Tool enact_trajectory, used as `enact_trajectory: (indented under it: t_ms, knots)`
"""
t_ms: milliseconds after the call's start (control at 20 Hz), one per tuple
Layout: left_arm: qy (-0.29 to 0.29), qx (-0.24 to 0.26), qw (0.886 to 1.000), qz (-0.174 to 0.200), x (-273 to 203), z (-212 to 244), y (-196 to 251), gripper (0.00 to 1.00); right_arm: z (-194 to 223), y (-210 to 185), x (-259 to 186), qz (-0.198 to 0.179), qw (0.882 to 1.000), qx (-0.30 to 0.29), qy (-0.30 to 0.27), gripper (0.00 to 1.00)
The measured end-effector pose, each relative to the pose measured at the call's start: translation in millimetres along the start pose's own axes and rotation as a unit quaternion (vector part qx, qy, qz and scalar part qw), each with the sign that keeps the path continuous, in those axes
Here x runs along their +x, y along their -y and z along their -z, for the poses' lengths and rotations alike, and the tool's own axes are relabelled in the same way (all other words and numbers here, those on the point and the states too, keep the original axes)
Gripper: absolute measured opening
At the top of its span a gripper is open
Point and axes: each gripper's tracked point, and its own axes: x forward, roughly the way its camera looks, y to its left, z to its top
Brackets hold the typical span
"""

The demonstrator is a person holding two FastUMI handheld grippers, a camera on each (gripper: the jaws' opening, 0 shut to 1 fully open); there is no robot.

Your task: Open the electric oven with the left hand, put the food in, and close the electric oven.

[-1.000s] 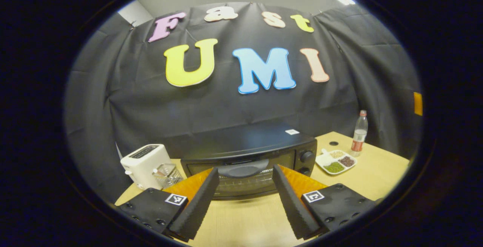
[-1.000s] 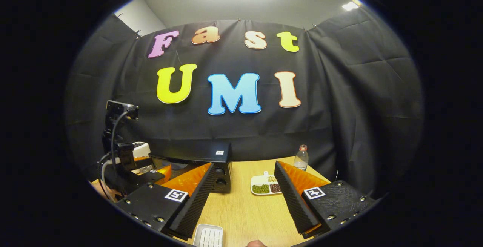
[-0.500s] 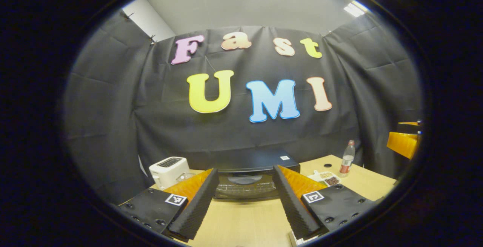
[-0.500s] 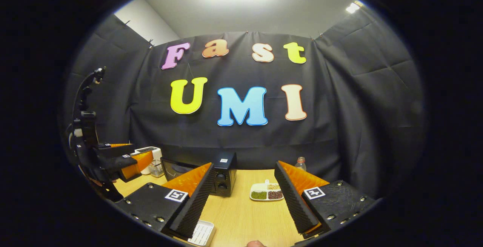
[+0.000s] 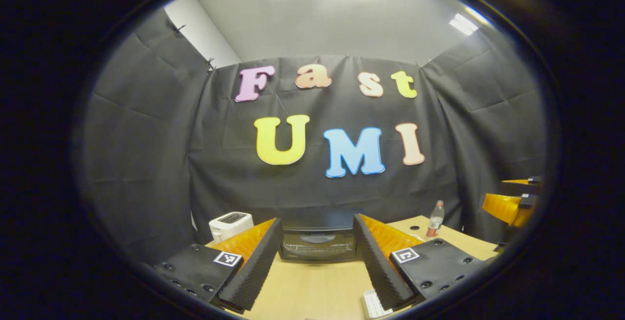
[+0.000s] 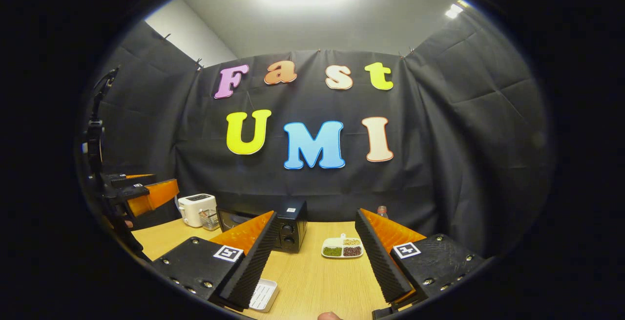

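Observation:
The black electric oven (image 5: 317, 245) stands at the back of the wooden table (image 5: 312, 286), its door closed, framed between the fingers of my left gripper (image 5: 317, 227), which is open, empty and well short of it. In the right gripper view the oven (image 6: 289, 227) sits left of centre, beyond my right gripper (image 6: 315, 222), also open and empty. A white ridged tray (image 6: 262, 294) lies on the table by the right gripper's left finger; the tray (image 5: 373, 304) also shows low in the left gripper view. The left gripper (image 6: 144, 195) hangs far left in the right gripper view.
A white toaster (image 5: 230, 223) stands left of the oven. To the oven's right are a divided white plate of beans (image 6: 343, 248) and a plastic bottle (image 5: 434, 218). The right gripper (image 5: 510, 202) shows at the far right edge. A fingertip (image 6: 329, 316) pokes in below.
Both grippers have drawn back from the oven and tilted upward, so it looks smaller and lower. In the right gripper view the left gripper has shifted left. Both stay open.

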Motion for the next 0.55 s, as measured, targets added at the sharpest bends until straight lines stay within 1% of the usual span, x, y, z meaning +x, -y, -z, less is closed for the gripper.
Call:
enact_trajectory:
  t_ms: [100,150,200,250,300,350,550]
  knots:
    - [-0.002,0.011,1.000,0.002,-12.0,-1.5,-13.4,0.90,-5.6,1.3,-5.1,0.011,1.000,0.003,0.005,0.95]
    - [0.000,0.018,1.000,0.001,-17.1,-3.1,-19.9,1.00,-8.7,-1.3,-7.6,0.012,1.000,0.005,0.010,0.95]
    - [0.004,0.022,1.000,-0.001,-21.1,-6.6,-27.9,1.00,-12.6,-4.8,-8.4,0.017,1.000,0.003,0.013,0.96]
    - [0.003,0.022,1.000,-0.002,-24.8,-5.6,-32.4,0.90,-13.0,-6.2,-8.4,0.020,1.000,-0.002,0.013,0.95]
    - [-0.001,0.018,1.000,-0.003,-29.2,-3.3,-38.4,0.96,-14.9,-8.5,-10.4,0.023,1.000,-0.005,0.015,0.96]
    - [-0.001,0.013,1.000,-0.004,-32.9,-3.4,-43.6,0.90,-17.0,-11.5,-14.2,0.024,1.000,-0.007,0.019,0.96]
    - [-0.002,0.004,1.000,-0.015,-43.4,-0.2,-64.6,0.90,-15.0,-24.3,-21.2,0.022,1.000,-0.012,0.018,0.96]
